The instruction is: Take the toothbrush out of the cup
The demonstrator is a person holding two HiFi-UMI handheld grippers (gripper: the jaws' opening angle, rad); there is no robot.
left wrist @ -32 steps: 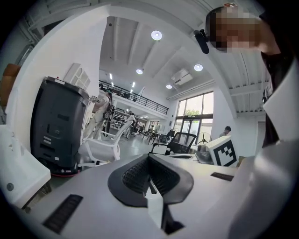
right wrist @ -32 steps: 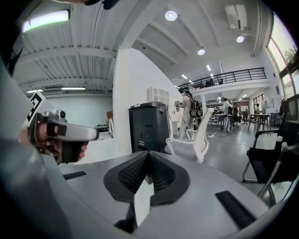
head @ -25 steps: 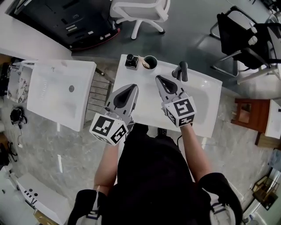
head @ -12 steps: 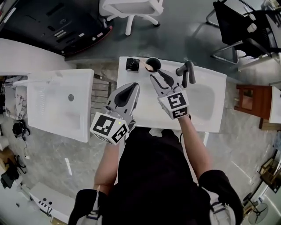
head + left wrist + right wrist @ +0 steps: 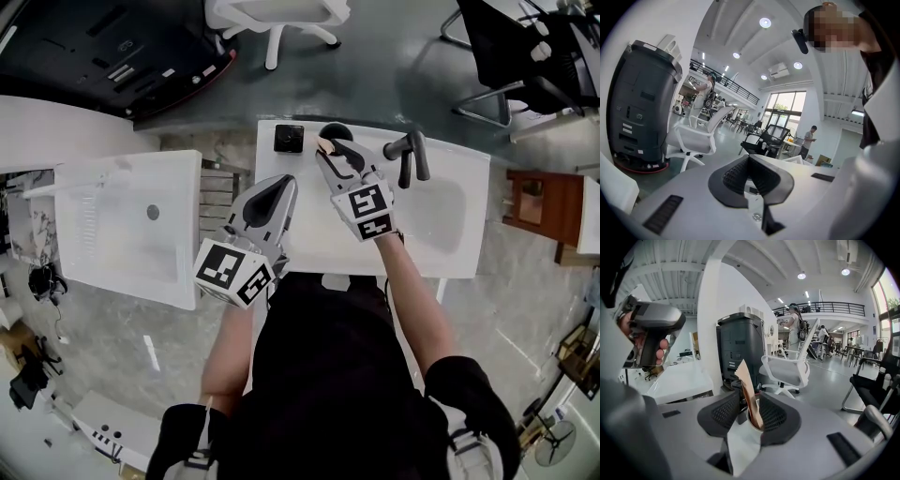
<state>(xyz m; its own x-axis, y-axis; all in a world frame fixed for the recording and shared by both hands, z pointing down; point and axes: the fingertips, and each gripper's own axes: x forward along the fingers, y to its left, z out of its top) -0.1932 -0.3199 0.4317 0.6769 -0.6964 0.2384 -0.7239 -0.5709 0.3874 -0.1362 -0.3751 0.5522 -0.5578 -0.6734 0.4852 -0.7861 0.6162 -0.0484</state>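
Observation:
A toothbrush in a tan paper wrapper (image 5: 749, 390) stands in a dark cup (image 5: 337, 131) at the back edge of the white counter (image 5: 309, 234). My right gripper (image 5: 333, 152) reaches over the cup. In the right gripper view its jaws are opening, and the wrapped toothbrush rises between the pads (image 5: 725, 412) from the cup's pale rim (image 5: 751, 423). I see no pad pressing on it. My left gripper (image 5: 278, 185) hovers over the counter's left part, shut and empty. In the left gripper view its tips (image 5: 749, 157) meet and point toward the room.
A black square object (image 5: 289, 138) sits left of the cup. A black faucet (image 5: 410, 155) stands to the right, over the basin (image 5: 441, 211). A second white sink unit (image 5: 131, 216) lies at the left, and a white chair (image 5: 277, 14) stands beyond the counter.
My right gripper has moved forward and down to the cup, and its jaws have gone from shut to open around the toothbrush. The left gripper has barely shifted.

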